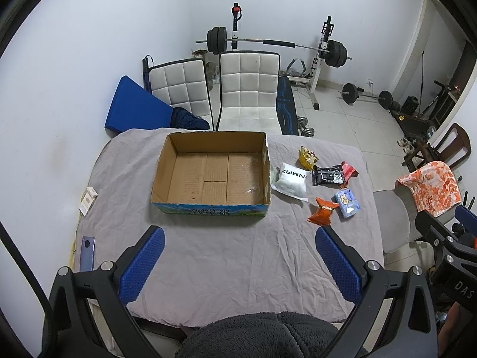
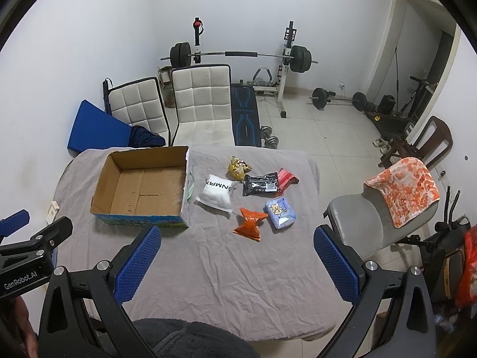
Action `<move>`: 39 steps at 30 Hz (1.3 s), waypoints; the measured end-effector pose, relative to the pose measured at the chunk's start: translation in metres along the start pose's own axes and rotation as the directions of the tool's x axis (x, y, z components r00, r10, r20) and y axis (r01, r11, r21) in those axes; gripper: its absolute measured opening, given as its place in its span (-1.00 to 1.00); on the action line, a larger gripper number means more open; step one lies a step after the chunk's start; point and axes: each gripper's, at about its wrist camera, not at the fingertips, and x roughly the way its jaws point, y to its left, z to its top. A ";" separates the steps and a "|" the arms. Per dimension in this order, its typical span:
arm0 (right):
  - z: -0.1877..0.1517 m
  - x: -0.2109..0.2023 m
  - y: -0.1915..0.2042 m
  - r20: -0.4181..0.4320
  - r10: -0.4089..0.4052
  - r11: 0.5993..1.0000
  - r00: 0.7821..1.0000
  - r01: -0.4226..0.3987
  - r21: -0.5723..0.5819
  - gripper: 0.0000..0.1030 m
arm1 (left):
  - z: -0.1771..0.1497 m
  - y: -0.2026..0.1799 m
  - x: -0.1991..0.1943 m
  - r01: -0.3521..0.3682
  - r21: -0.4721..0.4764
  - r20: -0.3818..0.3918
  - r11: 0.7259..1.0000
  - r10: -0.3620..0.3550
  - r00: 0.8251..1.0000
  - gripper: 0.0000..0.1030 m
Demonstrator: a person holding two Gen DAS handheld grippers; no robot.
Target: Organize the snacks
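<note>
An empty open cardboard box (image 1: 167,161) (image 2: 103,191) sits on the grey-clothed table (image 1: 226,256) (image 2: 226,268). To its right lie several snack packets: a white pouch (image 1: 290,181) (image 2: 216,194), a yellow bag (image 1: 307,155) (image 2: 238,167), a black packet (image 1: 328,175) (image 2: 260,183), a red packet (image 1: 349,169) (image 2: 285,178), an orange bag (image 1: 323,211) (image 2: 249,223) and a light blue pack (image 1: 347,202) (image 2: 280,211). My left gripper (image 1: 240,235) is open above the near table, holding nothing. My right gripper (image 2: 238,234) is open too, just short of the orange bag.
A small white box (image 1: 88,201) and a phone (image 1: 87,253) lie at the table's left edge. Two white chairs (image 1: 247,89) stand behind the table, a grey chair with an orange towel (image 2: 402,191) to its right. Barbells and a weight bench (image 2: 244,113) fill the back.
</note>
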 end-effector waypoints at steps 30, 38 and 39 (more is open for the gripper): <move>0.006 0.283 -0.167 -0.351 -0.077 0.989 0.933 0.117 0.095 1.00 | 0.049 -0.092 0.204 0.021 0.082 -0.217 0.996 -0.003 0.976 1.00; -0.008 0.449 -0.171 -0.524 -0.043 0.995 0.850 0.085 0.056 1.00 | 0.089 -0.149 0.355 -0.002 0.177 -0.374 0.984 0.069 0.925 1.00; -0.010 0.465 -0.170 -0.543 -0.035 0.996 0.839 0.076 0.054 1.00 | 0.092 -0.158 0.373 -0.006 0.206 -0.386 0.979 0.086 0.918 1.00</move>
